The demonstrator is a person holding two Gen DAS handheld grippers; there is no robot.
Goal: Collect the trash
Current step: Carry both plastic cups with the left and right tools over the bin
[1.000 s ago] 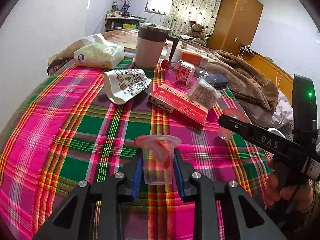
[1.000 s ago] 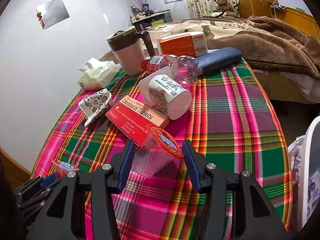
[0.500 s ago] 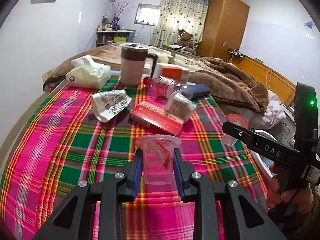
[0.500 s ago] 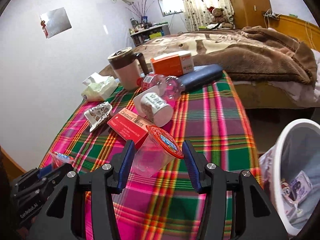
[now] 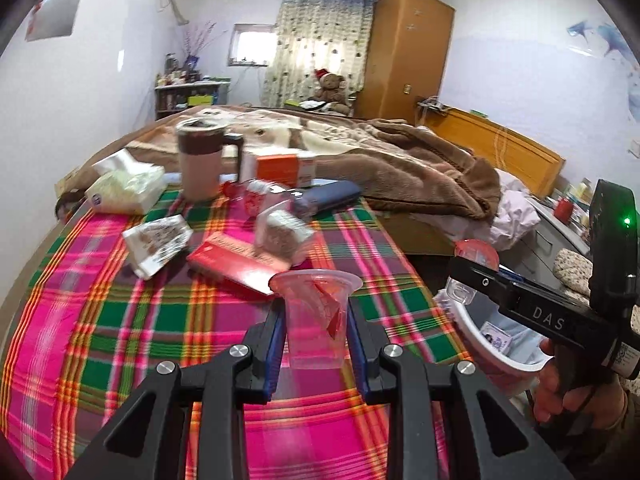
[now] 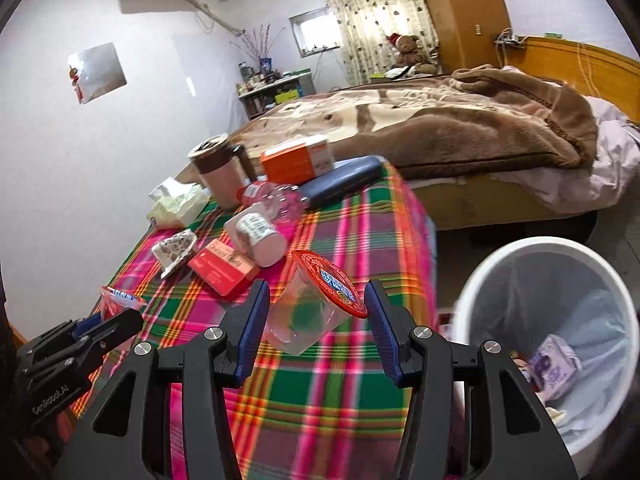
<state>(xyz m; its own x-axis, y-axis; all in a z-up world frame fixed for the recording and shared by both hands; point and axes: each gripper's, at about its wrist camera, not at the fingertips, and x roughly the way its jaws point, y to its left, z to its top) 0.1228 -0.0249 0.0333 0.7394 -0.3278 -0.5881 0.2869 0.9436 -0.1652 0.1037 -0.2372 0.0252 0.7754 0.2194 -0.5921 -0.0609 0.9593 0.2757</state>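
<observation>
My left gripper (image 5: 316,320) is shut on an upright clear plastic cup (image 5: 314,316) with a torn red lid inside, held above the plaid table (image 5: 120,320). My right gripper (image 6: 316,312) is shut on a tilted clear cup with a red foil lid (image 6: 316,304), held above the table's right edge. That cup (image 5: 472,264) and the right gripper show at the right in the left wrist view. A white trash bin (image 6: 520,264) with litter inside stands on the floor to the right, also seen in the left wrist view (image 5: 476,332).
On the table lie a red tablet box (image 5: 240,264), a crumpled paper cup (image 5: 158,240), a white tub (image 5: 284,232), a pink bottle (image 6: 276,200), a tissue pack (image 5: 128,188), a mug (image 5: 200,164), an orange box (image 5: 284,168) and a blue case (image 5: 332,196). A bed (image 6: 460,128) lies behind.
Both grippers have lifted and pulled back to the right with their cups. The trash bin has come into view below the right gripper.
</observation>
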